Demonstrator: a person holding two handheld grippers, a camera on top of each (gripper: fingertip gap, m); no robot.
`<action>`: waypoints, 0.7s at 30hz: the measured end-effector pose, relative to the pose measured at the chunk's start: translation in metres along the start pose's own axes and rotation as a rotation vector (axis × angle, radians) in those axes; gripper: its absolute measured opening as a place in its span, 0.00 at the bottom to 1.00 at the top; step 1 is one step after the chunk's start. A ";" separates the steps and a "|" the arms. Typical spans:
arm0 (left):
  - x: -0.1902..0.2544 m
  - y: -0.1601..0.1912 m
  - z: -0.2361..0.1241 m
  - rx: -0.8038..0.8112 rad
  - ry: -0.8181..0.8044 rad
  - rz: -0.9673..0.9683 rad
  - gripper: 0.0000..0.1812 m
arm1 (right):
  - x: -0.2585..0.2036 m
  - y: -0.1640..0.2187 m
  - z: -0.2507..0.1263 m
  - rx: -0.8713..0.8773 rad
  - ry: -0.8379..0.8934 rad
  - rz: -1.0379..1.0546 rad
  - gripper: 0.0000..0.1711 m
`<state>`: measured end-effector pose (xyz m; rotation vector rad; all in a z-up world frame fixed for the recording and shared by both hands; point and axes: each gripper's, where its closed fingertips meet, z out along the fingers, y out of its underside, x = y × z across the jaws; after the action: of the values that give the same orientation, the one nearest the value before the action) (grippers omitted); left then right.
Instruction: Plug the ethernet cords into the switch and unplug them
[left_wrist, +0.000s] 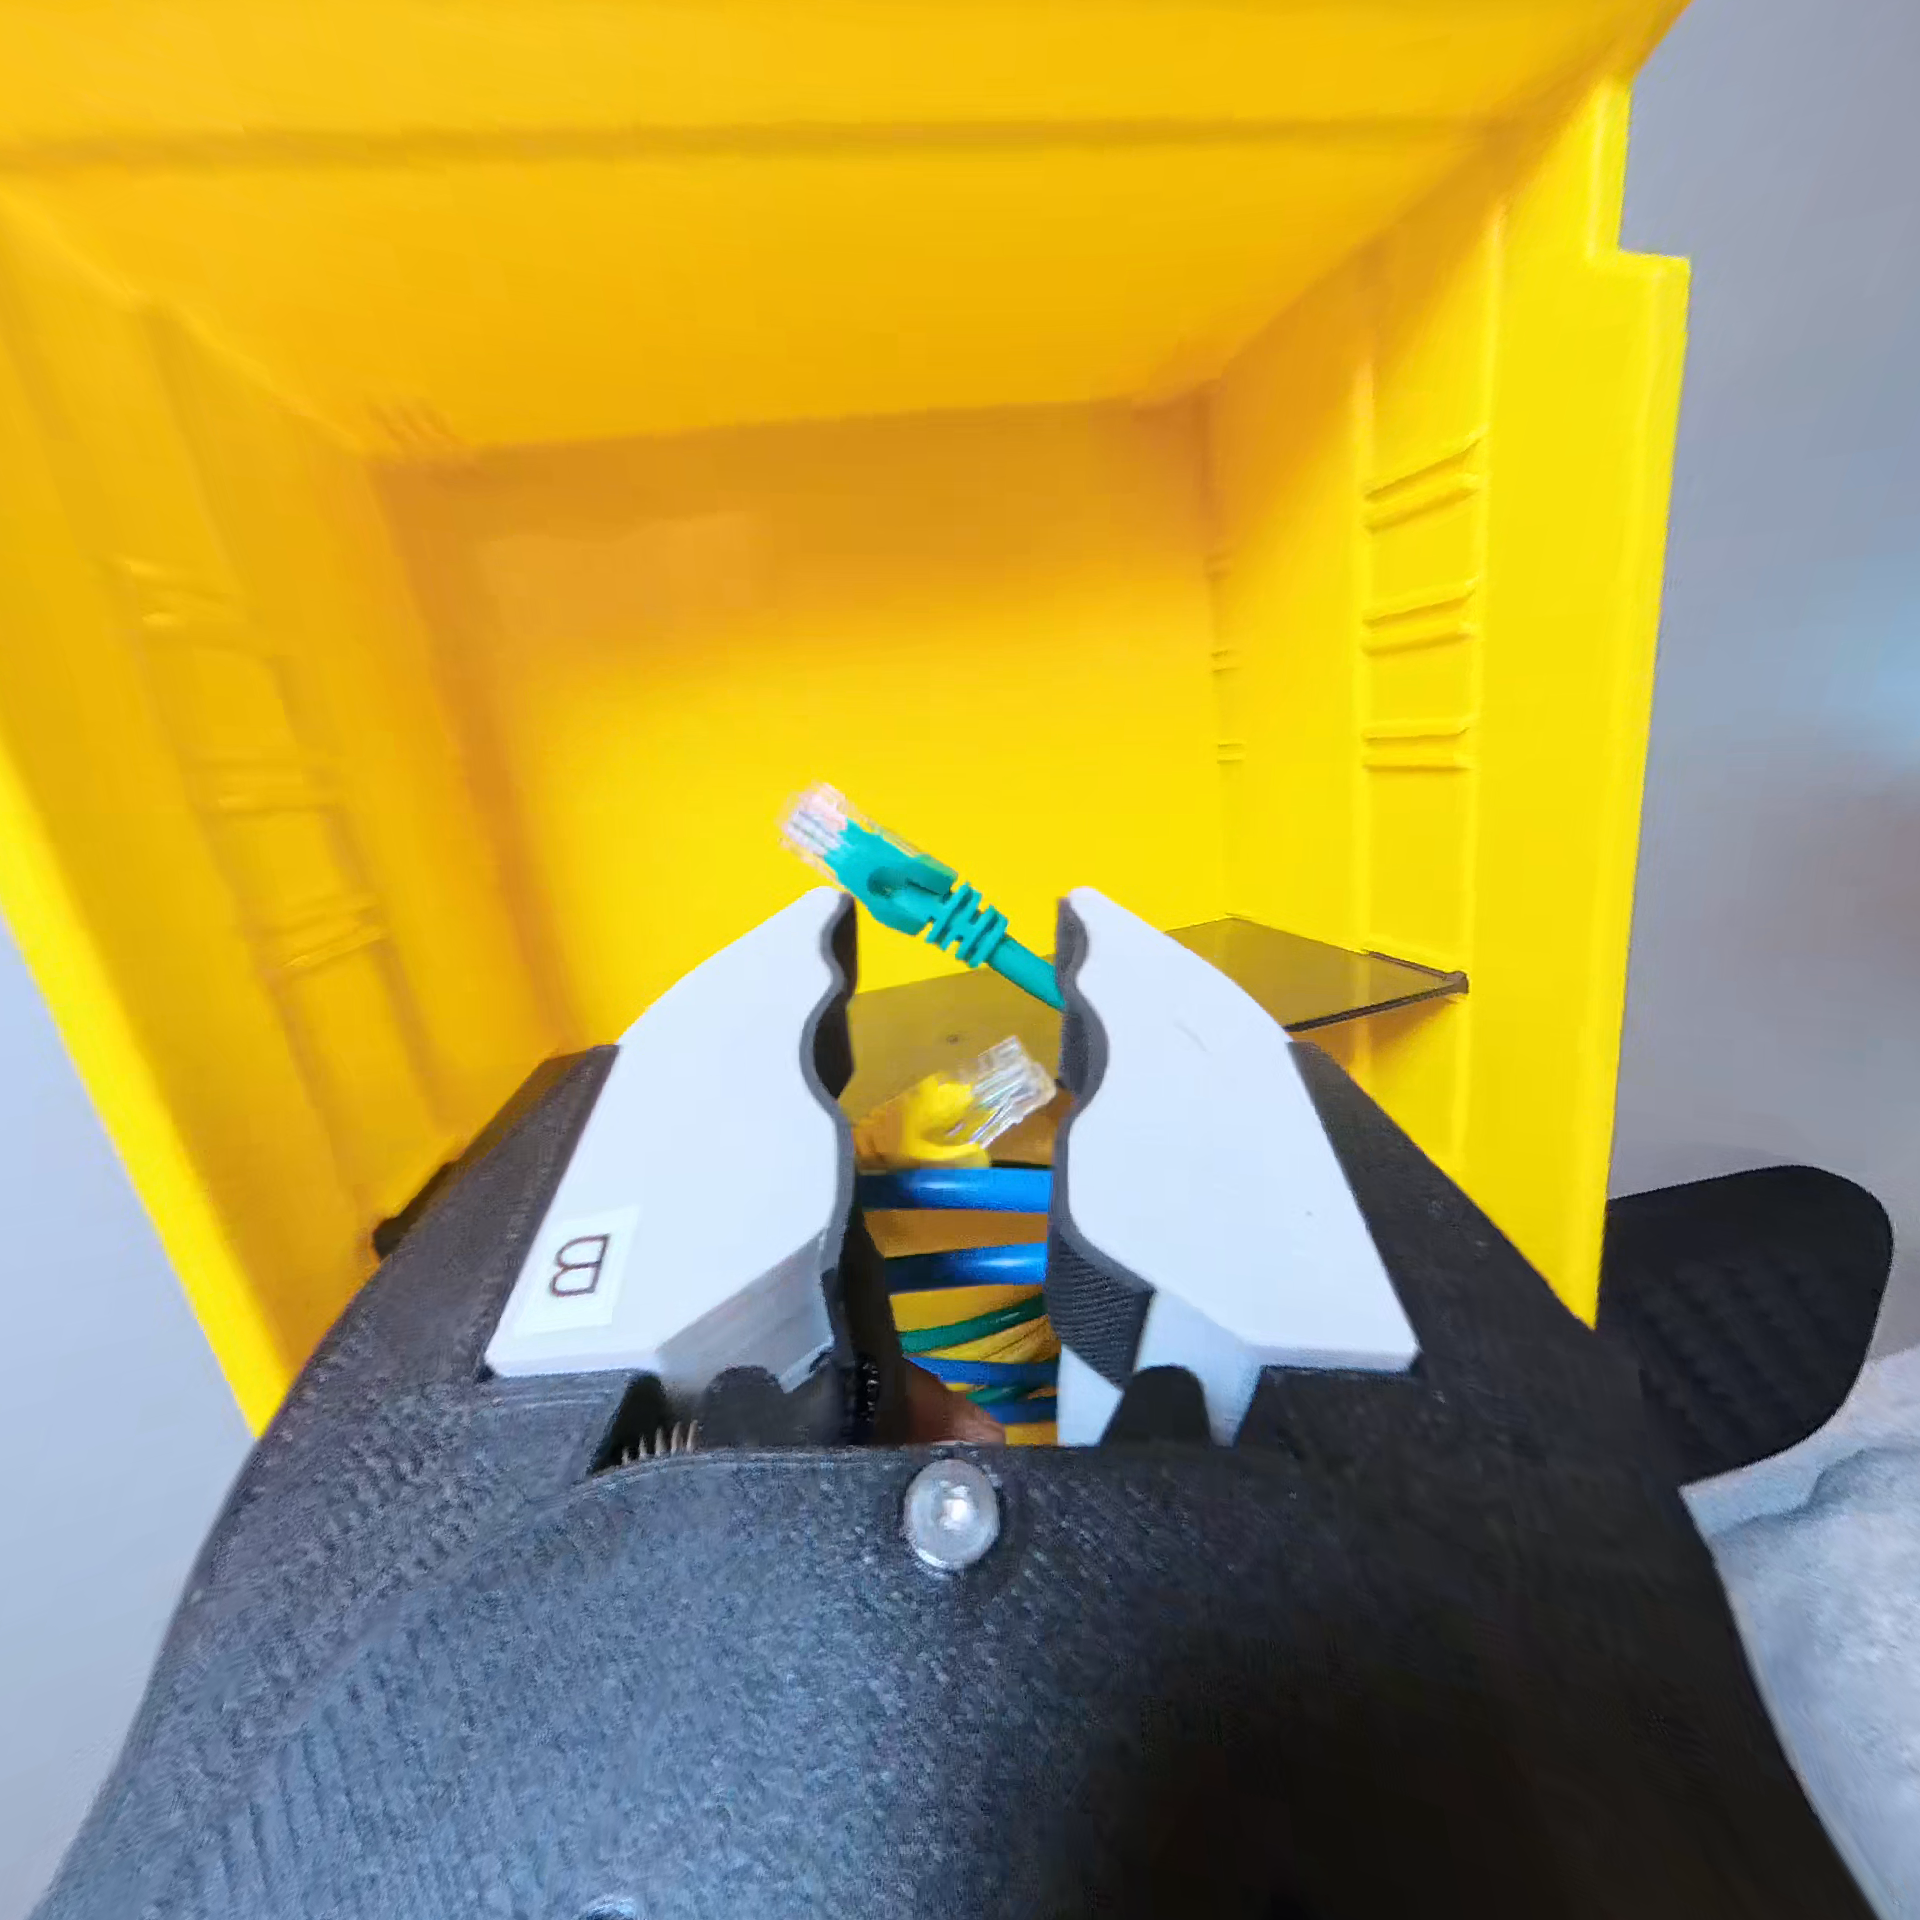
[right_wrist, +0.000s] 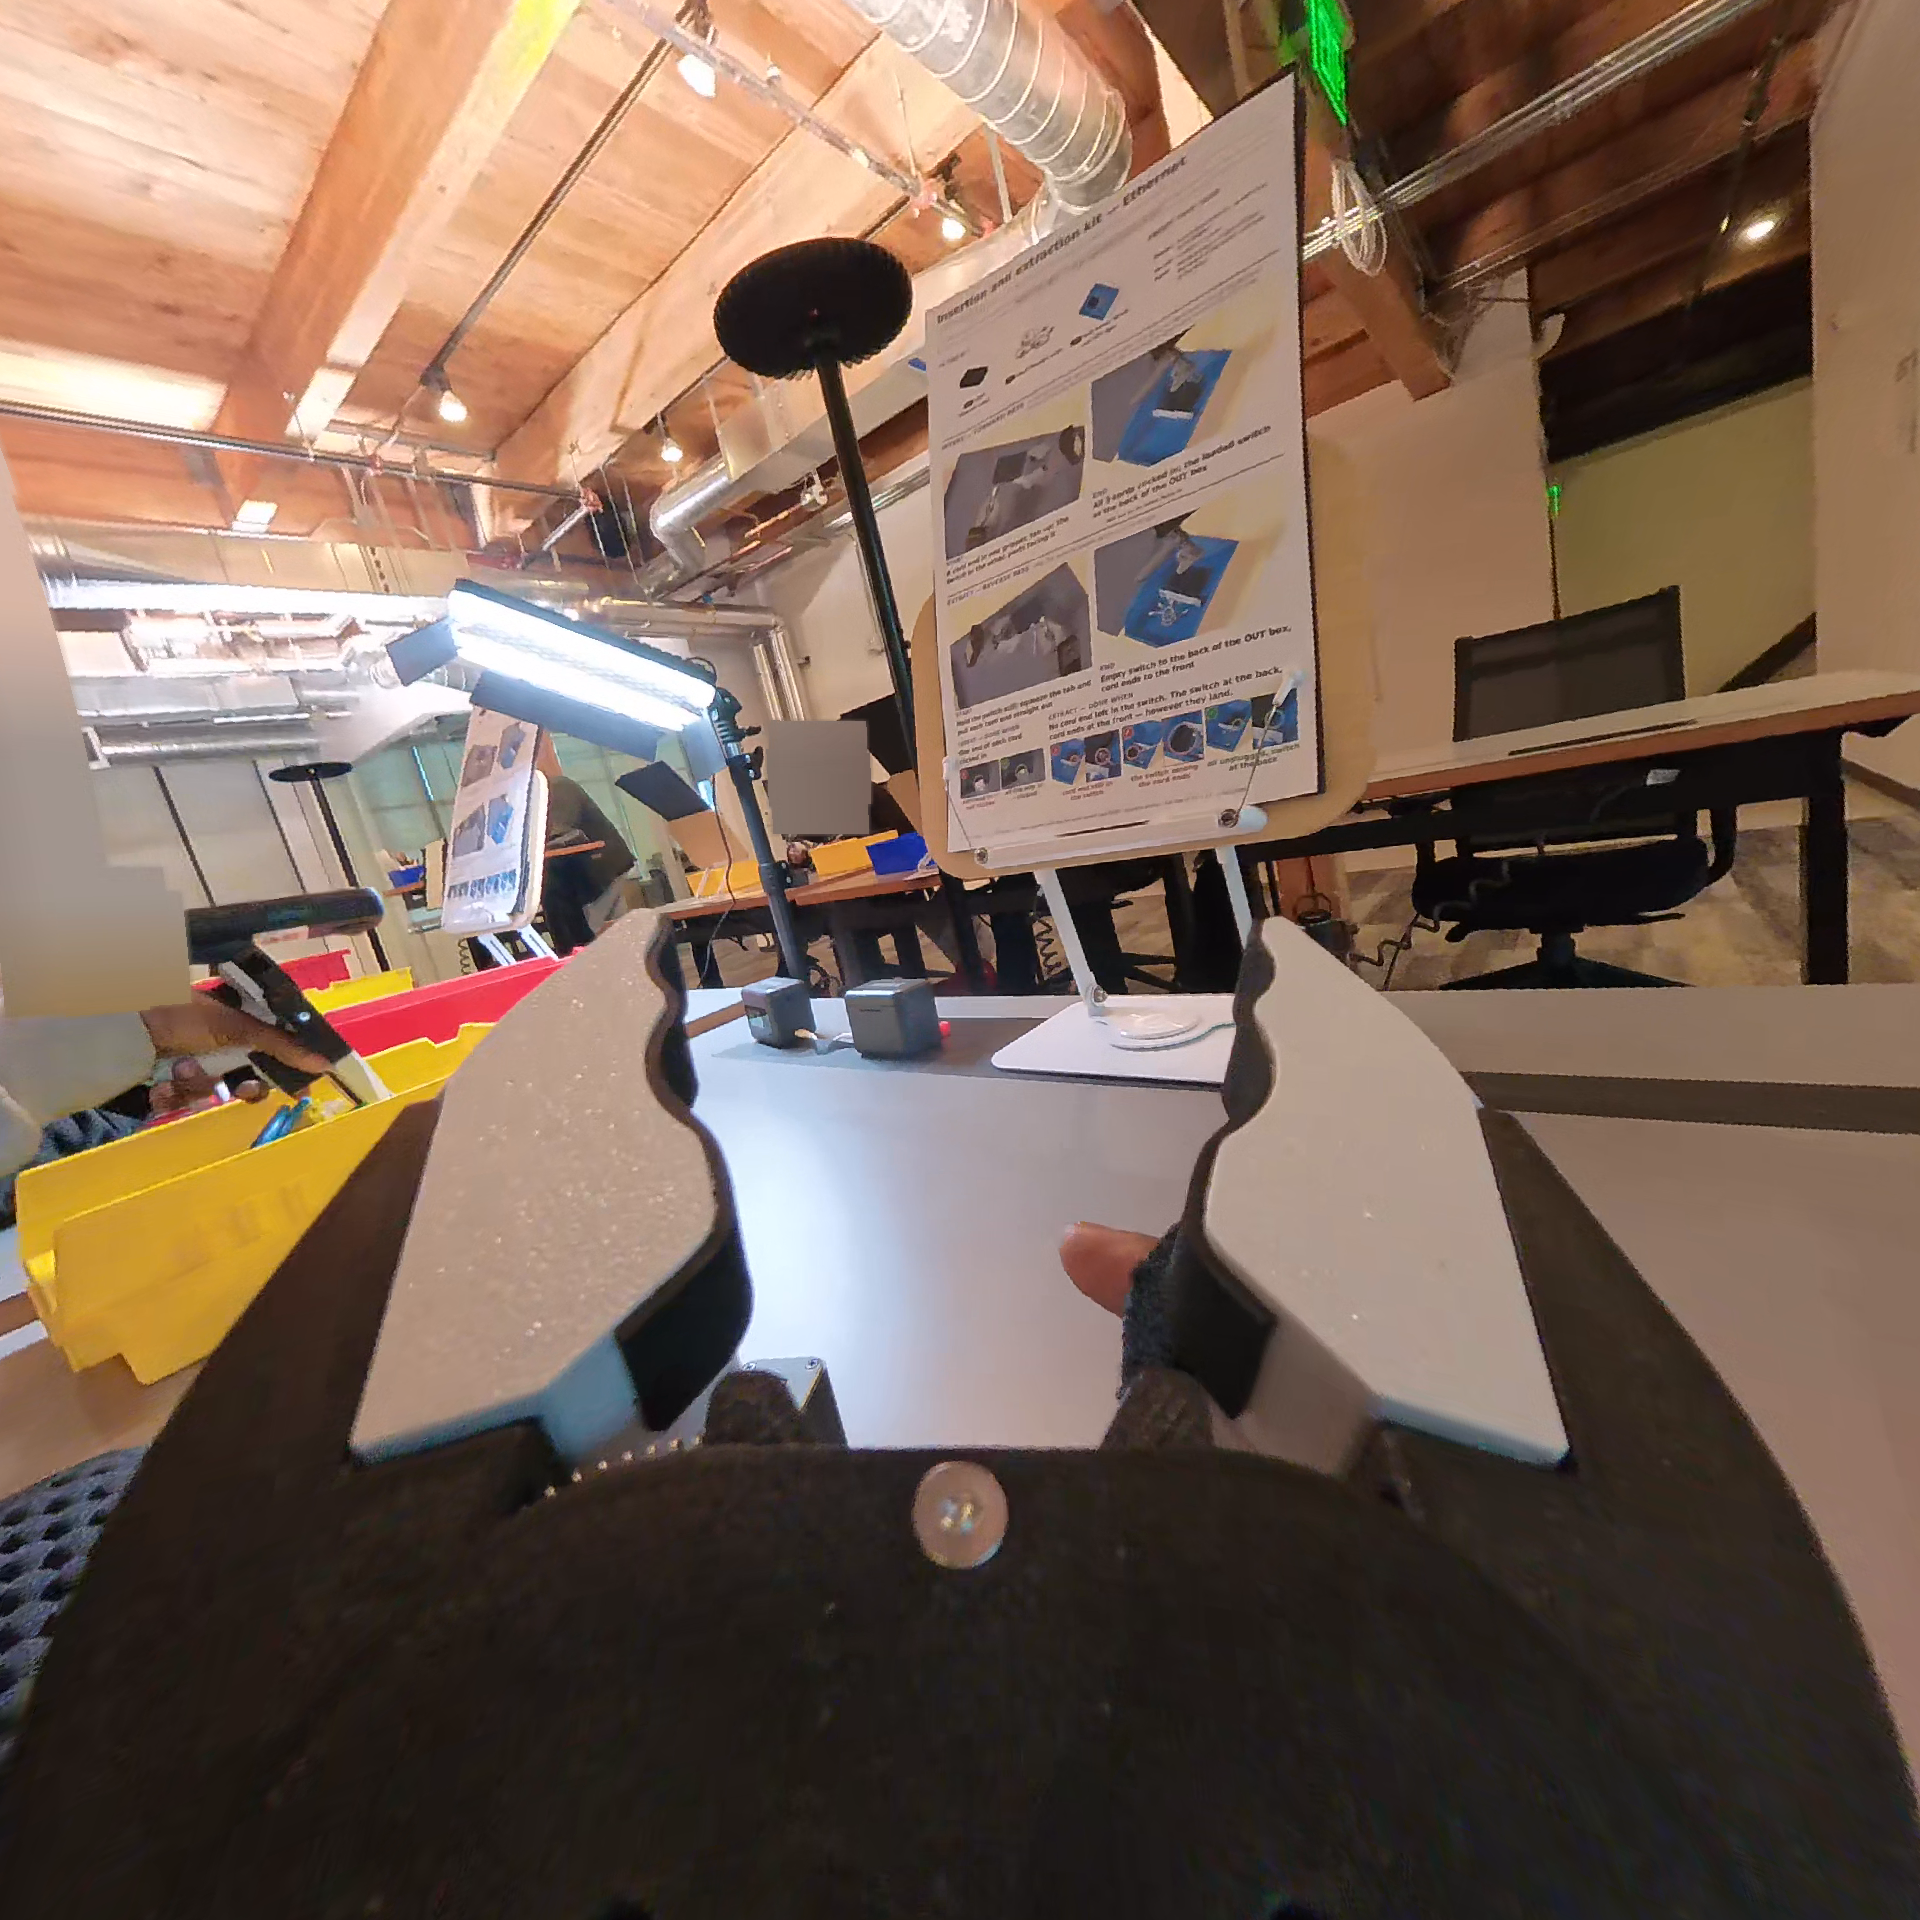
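Note:
In the left wrist view my left gripper (left_wrist: 956, 914) reaches into a yellow bin (left_wrist: 727, 623) with its jaws open and nothing between them. A green ethernet cord (left_wrist: 914, 899) sticks up just past the fingertips, its clear plug pointing up and left; the cord runs behind the right finger. A yellow cord's clear plug (left_wrist: 997, 1086) and blue cord coils (left_wrist: 956, 1205) lie below the jaws. A dark flat box, apparently the switch (left_wrist: 1309, 977), lies behind them at the right. My right gripper (right_wrist: 956, 956) is wide open and empty above a grey table (right_wrist: 935, 1195).
In the right wrist view, an instruction sheet on a white stand (right_wrist: 1122, 499) rises behind the table. Two small grey cubes (right_wrist: 883, 1013) sit at its far edge. Yellow and red bins (right_wrist: 156, 1247) stand at the left, where another person's hand holds a gripper (right_wrist: 281, 997). A gloved fingertip (right_wrist: 1107, 1262) shows between my right jaws. Left tips to right tips: about 65 cm.

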<state>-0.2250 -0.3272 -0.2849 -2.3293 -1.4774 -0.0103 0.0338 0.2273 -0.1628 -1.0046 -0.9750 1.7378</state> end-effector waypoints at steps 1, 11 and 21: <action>0.003 -0.003 0.000 0.017 0.001 0.020 0.18 | 0.001 -0.001 0.000 0.003 0.002 -0.001 0.58; 0.058 -0.041 -0.113 0.415 -0.087 0.278 0.11 | -0.007 0.006 0.002 -0.035 -0.002 -0.111 0.55; 0.047 -0.058 -0.225 0.799 -0.194 0.232 0.10 | -0.012 0.004 0.002 -0.031 -0.004 -0.144 0.53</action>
<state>-0.2106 -0.3363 -0.0481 -1.8339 -1.0021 0.7433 0.0339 0.2147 -0.1630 -0.9273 -1.0535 1.6114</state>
